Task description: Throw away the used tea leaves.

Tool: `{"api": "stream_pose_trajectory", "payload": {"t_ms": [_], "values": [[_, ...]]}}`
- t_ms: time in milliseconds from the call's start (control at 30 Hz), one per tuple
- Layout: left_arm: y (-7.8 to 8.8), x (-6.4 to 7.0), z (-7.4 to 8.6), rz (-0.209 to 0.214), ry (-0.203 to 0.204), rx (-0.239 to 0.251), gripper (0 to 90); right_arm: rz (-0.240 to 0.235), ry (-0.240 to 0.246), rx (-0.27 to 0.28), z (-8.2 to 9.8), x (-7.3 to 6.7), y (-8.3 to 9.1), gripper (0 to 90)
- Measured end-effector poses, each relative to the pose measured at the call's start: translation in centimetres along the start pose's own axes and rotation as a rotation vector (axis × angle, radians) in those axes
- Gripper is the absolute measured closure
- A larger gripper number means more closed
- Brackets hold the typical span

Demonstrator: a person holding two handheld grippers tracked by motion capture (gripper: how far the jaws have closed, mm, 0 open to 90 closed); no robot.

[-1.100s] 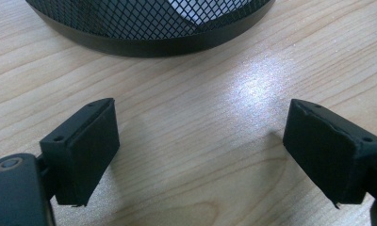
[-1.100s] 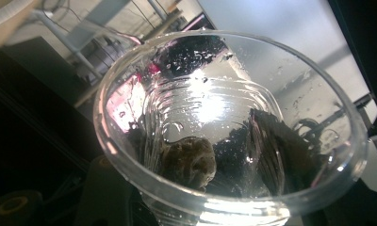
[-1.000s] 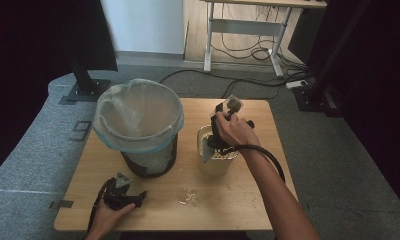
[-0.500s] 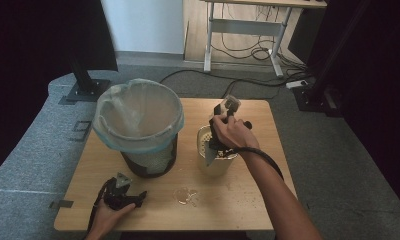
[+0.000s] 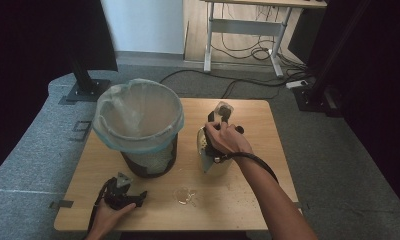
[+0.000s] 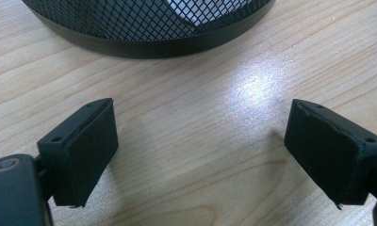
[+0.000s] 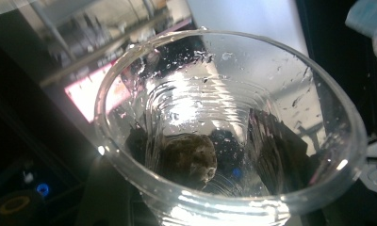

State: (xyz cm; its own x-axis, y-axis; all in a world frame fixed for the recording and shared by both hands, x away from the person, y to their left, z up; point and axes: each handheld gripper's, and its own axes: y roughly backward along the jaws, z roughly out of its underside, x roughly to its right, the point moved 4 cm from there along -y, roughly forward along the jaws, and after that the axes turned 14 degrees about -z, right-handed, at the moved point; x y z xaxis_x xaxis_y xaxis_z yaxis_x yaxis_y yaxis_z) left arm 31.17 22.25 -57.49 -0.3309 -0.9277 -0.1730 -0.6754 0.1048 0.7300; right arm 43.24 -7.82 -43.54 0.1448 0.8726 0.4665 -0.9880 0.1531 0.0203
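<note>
1. On the light wooden table (image 5: 248, 195): a black wire-mesh waste bin lined with a pale blue translucent plastic bag (image 5: 139, 125), standing left of centre.
2. Just right of the bin: a pale, upright container (image 5: 208, 157), partly hidden behind the right hand (image 5: 227, 140); cannot tell what it is.
3. Above that container: the right gripper (image 5: 219, 116), raised off the table in the right hand, black cable trailing back along the forearm.
4. Between the right gripper's jaws: a clear ribbed plastic cup (image 7: 229, 127), tilted with its mouth toward the gripper's camera, droplets clinging inside, jaws dimly visible through its wall and closed on it.
5. Inside the cup, low against the wall: a small dark brownish lump (image 7: 189, 160), too blurred to identify.
6. Near the front edge of the table, left: the left gripper (image 5: 122, 192), resting low in the left hand (image 5: 108, 212), pointed at the foot of the bin.
7. In the left gripper view: both black padded jaws spread wide over bare wood, nothing between them, the bin's mesh base close ahead.
8. Toward the front centre of the table: a small crumpled clear scrap (image 5: 184, 195), lying apart from both grippers.
</note>
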Motion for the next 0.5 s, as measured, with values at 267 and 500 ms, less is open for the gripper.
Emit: {"api": "stream_pose_trajectory", "payload": {"t_ms": [267, 500], "values": [[0.0, 0.0, 0.0, 0.002, -0.002, 0.000, 9.7, -0.033, -0.044, -0.011, -0.2, -1.0, -0.4, 47.5], [0.0, 0.0, 0.0, 0.002, -0.003, -0.001, 9.5, -0.011, -0.067, -0.080, 1.7, 1.2, -1.0, 47.9]]}}
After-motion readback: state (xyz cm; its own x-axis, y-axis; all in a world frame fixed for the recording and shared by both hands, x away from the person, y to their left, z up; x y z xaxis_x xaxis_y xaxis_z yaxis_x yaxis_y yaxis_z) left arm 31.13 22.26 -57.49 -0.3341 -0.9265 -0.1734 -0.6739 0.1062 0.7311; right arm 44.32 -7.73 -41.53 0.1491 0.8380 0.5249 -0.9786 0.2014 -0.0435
